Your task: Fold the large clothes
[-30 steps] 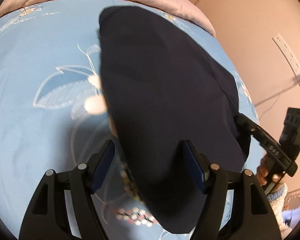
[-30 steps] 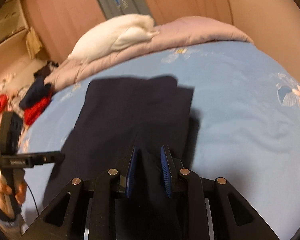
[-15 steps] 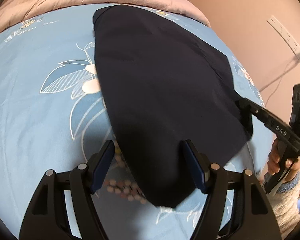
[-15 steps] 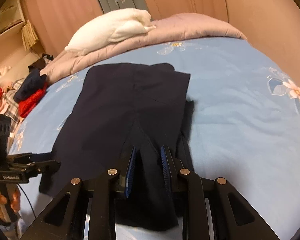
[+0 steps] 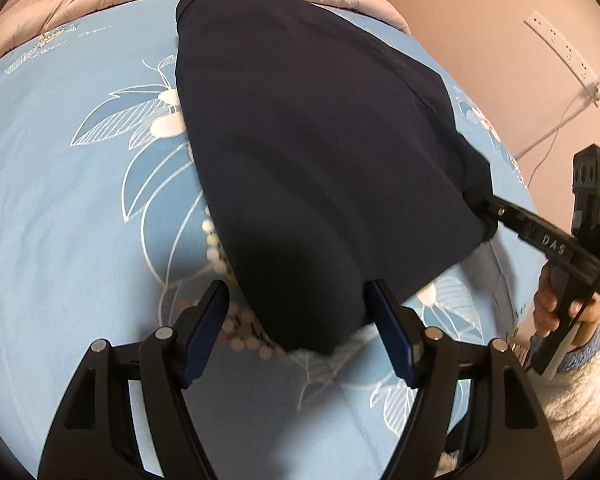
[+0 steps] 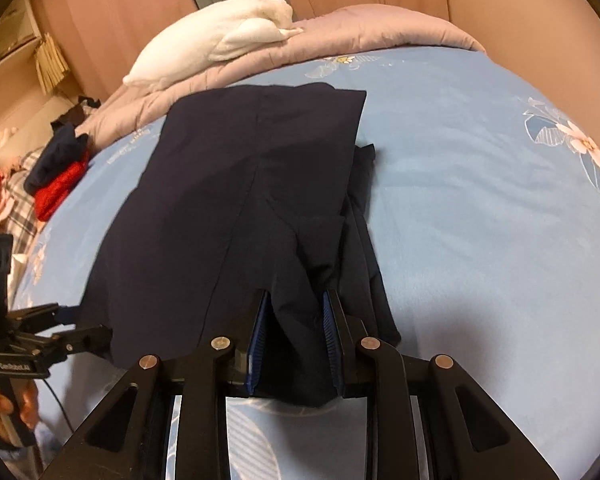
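Observation:
A dark navy garment [image 5: 320, 152] lies folded on the light blue floral bedsheet [image 5: 60, 208]; it also shows in the right wrist view [image 6: 240, 192]. My left gripper [image 5: 298, 296] is open, its jaws wide apart at the garment's near corner, with the cloth lying between the pads. My right gripper [image 6: 294, 308] is shut on a bunched fold of the garment's near edge. The right gripper shows in the left wrist view [image 5: 480, 196] at the garment's right corner. The left gripper shows in the right wrist view [image 6: 84, 336] at the garment's left corner.
A mauve quilt [image 6: 380, 28] and a white pillow [image 6: 220, 44] lie at the bed's far end. Red and dark clothes [image 6: 56, 168] are piled off the left side. A wall with a power strip [image 5: 564, 52] stands close on the right.
The garment has come down and settled flatter on the sheet, its near edge drawn toward me. My left gripper stays open; my right stays shut on the cloth.

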The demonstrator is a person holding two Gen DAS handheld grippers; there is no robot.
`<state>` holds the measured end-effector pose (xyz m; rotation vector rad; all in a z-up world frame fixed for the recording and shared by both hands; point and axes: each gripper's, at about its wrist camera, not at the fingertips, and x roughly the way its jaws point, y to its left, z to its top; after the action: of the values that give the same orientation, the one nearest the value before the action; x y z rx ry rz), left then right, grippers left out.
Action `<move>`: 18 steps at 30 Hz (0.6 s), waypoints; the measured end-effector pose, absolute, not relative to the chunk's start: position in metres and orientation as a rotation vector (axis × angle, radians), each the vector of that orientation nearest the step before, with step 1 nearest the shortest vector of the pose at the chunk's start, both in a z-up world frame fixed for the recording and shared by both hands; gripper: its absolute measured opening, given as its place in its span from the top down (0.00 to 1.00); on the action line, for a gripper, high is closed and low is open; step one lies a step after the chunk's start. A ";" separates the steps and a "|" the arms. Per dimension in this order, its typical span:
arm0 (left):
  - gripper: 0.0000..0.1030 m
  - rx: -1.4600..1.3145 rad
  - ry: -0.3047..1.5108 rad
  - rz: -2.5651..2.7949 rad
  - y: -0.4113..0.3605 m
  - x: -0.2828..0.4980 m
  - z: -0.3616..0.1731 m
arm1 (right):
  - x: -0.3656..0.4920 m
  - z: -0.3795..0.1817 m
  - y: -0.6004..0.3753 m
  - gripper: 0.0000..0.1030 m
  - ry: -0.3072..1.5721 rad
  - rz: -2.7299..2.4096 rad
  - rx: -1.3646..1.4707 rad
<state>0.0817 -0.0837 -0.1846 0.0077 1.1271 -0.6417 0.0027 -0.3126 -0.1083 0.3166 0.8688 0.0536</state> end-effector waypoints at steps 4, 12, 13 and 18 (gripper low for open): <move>0.29 0.002 1.154 -0.648 -0.082 0.080 -0.195 | -0.008 -0.108 -0.313 0.72 0.873 0.058 0.307; 0.24 -0.048 1.162 -0.659 -0.072 0.085 -0.189 | -0.009 -0.116 -0.317 0.60 0.884 0.083 0.380; 0.23 -0.056 1.157 -0.661 -0.069 0.084 -0.187 | -0.012 -0.114 -0.316 0.53 0.880 0.088 0.388; 0.19 -0.070 1.134 -0.645 -0.064 0.087 -0.180 | -0.021 -0.106 -0.324 0.37 0.831 0.126 0.463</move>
<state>0.0874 -0.0644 -0.1796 -0.0704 1.1338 -0.6446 -0.0205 -0.3236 -0.1058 0.4633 0.8315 0.1264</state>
